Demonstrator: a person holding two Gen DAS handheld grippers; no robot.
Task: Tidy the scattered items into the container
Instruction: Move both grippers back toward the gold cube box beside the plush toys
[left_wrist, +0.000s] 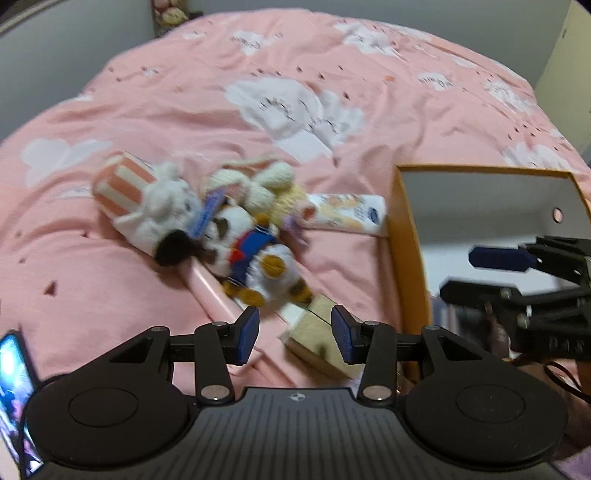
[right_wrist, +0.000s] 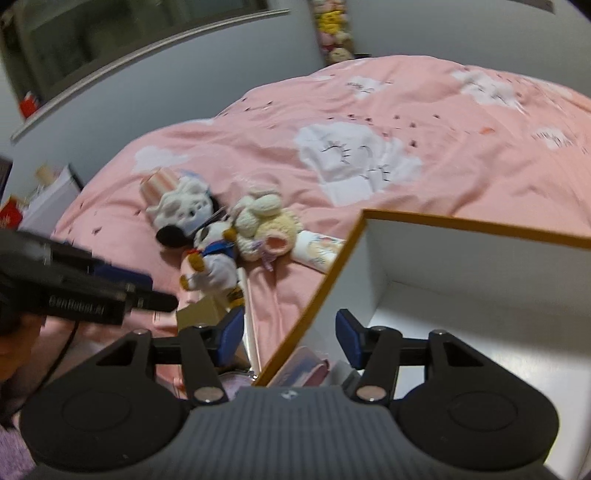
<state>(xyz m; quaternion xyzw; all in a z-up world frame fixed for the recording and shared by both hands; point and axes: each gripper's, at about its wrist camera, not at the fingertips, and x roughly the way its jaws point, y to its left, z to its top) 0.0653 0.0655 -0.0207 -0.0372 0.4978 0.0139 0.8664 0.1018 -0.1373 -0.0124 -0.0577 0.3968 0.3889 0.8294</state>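
Note:
A heap of plush toys lies on the pink duvet: a white dog with a striped pink hat, a cat in a blue sailor suit and a cream bunny. A white and orange tube lies beside the container, an orange cardboard box with white inside. My left gripper is open above a tan box and a pink bar; a gap shows beside its left pad. My right gripper is open and straddles the container's rim. A pinkish packet lies inside.
A phone with a lit screen lies at the bed's near left edge. Plush toys fill a shelf against the grey wall behind the bed. A window and a cluttered bedside stand are to the left.

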